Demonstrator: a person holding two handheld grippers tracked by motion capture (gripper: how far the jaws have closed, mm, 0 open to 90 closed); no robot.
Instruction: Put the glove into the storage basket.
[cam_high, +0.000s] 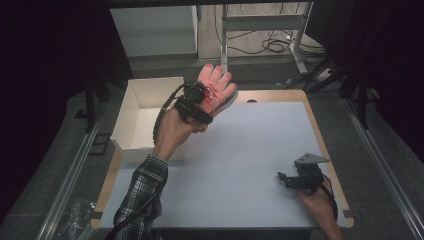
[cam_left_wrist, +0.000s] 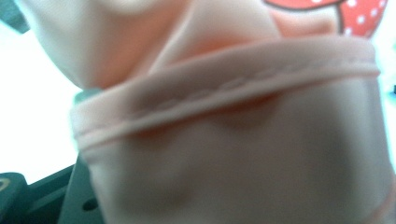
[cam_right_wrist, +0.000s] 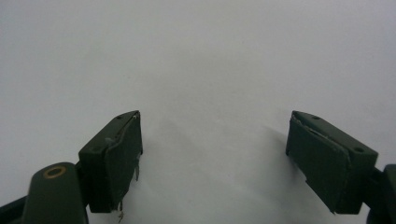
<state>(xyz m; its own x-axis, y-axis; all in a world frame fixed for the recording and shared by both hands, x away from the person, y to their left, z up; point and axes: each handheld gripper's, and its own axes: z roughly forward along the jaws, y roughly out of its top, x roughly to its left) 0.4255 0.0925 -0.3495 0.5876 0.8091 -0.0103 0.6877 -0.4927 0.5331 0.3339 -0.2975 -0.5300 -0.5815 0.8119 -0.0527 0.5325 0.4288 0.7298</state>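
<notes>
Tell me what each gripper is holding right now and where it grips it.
The left gripper holds a pink glove by its cuff end, lifted beside the white box. The right gripper is open, holding nothing.

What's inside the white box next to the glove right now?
The white box shows a bare white floor and inner walls where the high view reaches. The left tongs, shut on the pink glove, and the forearm cover its right near corner, so that part cannot be checked.
</notes>
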